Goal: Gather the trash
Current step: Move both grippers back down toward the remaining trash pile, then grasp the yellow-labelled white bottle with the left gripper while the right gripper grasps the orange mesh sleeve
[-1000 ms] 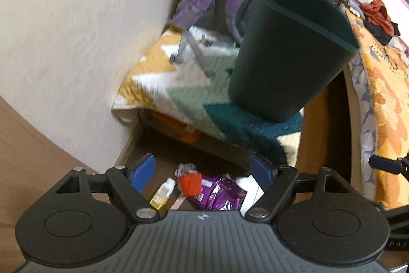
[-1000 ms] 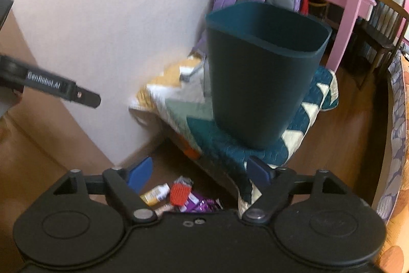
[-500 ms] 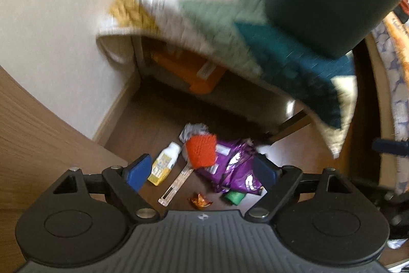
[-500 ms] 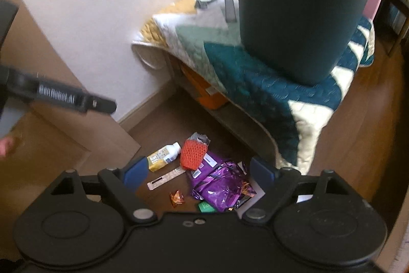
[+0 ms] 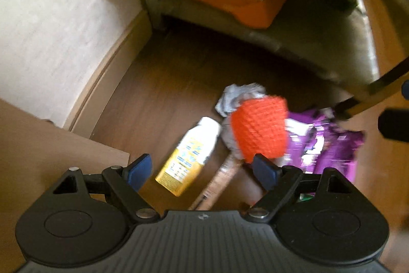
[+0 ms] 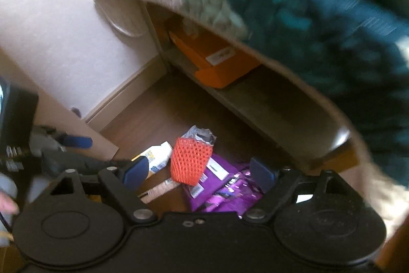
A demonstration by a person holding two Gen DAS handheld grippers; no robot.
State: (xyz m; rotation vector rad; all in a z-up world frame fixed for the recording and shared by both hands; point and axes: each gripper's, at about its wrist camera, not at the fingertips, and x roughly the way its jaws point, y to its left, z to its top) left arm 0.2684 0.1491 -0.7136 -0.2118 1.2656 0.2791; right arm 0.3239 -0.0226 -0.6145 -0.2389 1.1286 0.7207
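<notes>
You have collected nothing yet: both grippers, left gripper [image 5: 202, 169] and right gripper [image 6: 198, 170], hang with fingers spread and empty over the floor's orange net [image 5: 259, 128], small bottle [image 5: 190, 155] and purple wrapper [image 6: 225, 193].

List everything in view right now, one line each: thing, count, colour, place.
net sleeve: 1, orange-red, floor, middle of the pile
small bottle: 1, yellow and white, lying left of the net sleeve
purple wrapper: 1, purple, right of the net sleeve
crumpled foil: 1, silver-grey, behind the net sleeve
flat strip: 1, pale tan, floor, near side
orange box: 1, orange, low shelf
quilt: 1, teal, white, yellow, draped above the shelf
left gripper: 1, black, blue pads, open
right gripper: 1, black, blue pads, open
</notes>
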